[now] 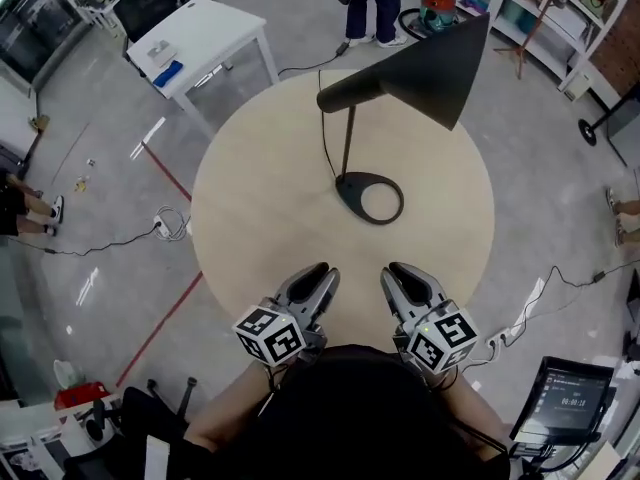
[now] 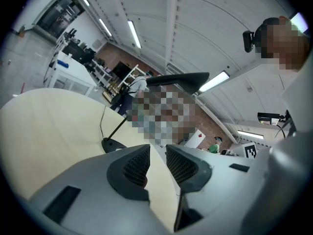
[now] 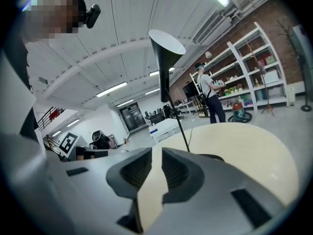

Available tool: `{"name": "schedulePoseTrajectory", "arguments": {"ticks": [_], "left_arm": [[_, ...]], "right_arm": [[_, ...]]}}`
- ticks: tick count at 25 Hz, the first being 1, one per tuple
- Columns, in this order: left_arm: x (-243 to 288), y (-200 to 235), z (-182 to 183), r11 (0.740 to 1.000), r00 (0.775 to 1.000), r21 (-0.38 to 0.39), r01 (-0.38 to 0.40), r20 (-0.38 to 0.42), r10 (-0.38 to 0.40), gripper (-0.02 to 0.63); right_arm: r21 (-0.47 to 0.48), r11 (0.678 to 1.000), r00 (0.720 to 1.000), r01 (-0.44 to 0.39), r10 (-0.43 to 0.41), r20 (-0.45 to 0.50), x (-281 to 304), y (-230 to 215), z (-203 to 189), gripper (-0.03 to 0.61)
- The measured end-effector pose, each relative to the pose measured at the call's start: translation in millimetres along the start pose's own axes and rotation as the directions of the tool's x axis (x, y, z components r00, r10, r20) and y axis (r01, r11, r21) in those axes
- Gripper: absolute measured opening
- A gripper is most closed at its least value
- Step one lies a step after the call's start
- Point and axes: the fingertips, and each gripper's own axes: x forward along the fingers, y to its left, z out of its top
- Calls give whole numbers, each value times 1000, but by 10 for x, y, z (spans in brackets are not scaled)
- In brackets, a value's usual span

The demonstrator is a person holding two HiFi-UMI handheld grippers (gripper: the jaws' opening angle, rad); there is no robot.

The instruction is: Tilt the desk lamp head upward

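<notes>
A black desk lamp stands on the far half of the round pale table. Its cone head points to the upper right, on a thin stem above a ring base. My left gripper and right gripper sit side by side at the table's near edge, well short of the lamp, both shut and empty. The left gripper view has the lamp head and base beyond the left gripper. Past the right gripper, the right gripper view shows the lamp head high up.
A white table stands at the back left. A person stands beyond the round table, and shelves line the back right. Cables trail over the floor, and a monitor sits at the lower right.
</notes>
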Motion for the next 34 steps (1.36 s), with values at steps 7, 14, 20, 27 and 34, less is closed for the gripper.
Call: {"name": "schedulePoseTrajectory", "arguments": {"ticks": [7,14,20,27,34], "left_arm": [[-70,80,36,1000,1000,-8,-16,-8,16,109],[17,26,-58,1000,1000,-13,-11,-30,10,109],[-8,116,-60,1000,999,-5,-21,-26,21,109],[-21,85,-69,1000,999,-5,-26,-24,26,109],[-27,70,-21,1000,1000,-13,-12,-29,12,109]], "right_arm": [[5,1000,1000,0,0,-11,55,53,-14,61],[0,1000,1000,-22,22,-17,22,57,-61,61],[-8,1000,1000,-21,21,-18,86,61,-109,61],[-7,1000,1000,-20,20,-23,46,64,-120,61],[-4,1000,999,-15,15,-28,81,84,-81,61]]}}
